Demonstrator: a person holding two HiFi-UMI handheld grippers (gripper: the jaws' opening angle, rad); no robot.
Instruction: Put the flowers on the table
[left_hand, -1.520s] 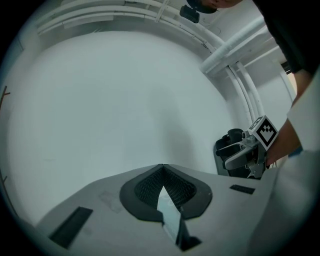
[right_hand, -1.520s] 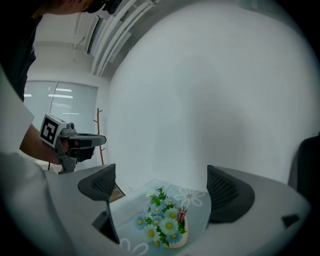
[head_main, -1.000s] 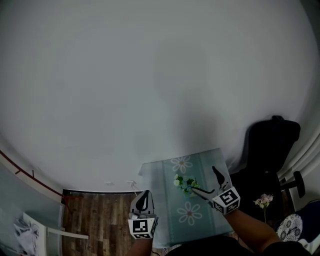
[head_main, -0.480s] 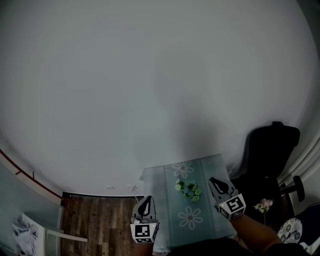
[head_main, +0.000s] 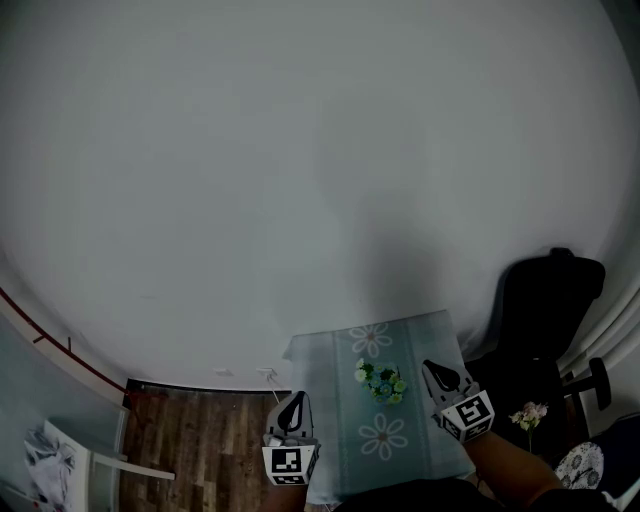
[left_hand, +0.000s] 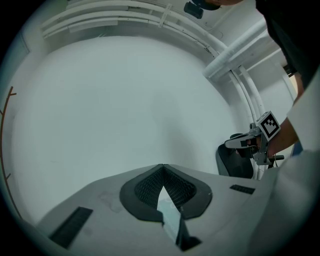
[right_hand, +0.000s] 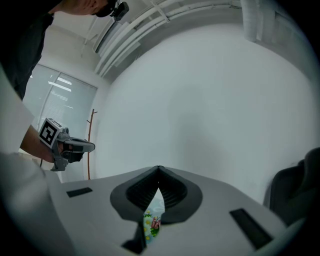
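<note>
A small round bunch of flowers (head_main: 380, 381) lies on the counter (head_main: 330, 470), on a smooth pale cloth (head_main: 345, 400) printed with daisies. The right gripper (head_main: 436, 372) at its 3 o'clock and the left gripper (head_main: 293, 402) at 8 o'clock both have their ribbed dark fingers clenched on nothing.

No words, numbers or brand names can be read in any view. The only sign-like marks are two black-and-white square code patterns: the left marker (head_main: 289, 462) on the left gripper (head_main: 294, 400), and the right marker (head_main: 470, 412) on the right gripper (head_main: 430, 366). Both show blocks, not letters. The cloth (head_main: 335, 385) has printed daisies, no writing.
</note>
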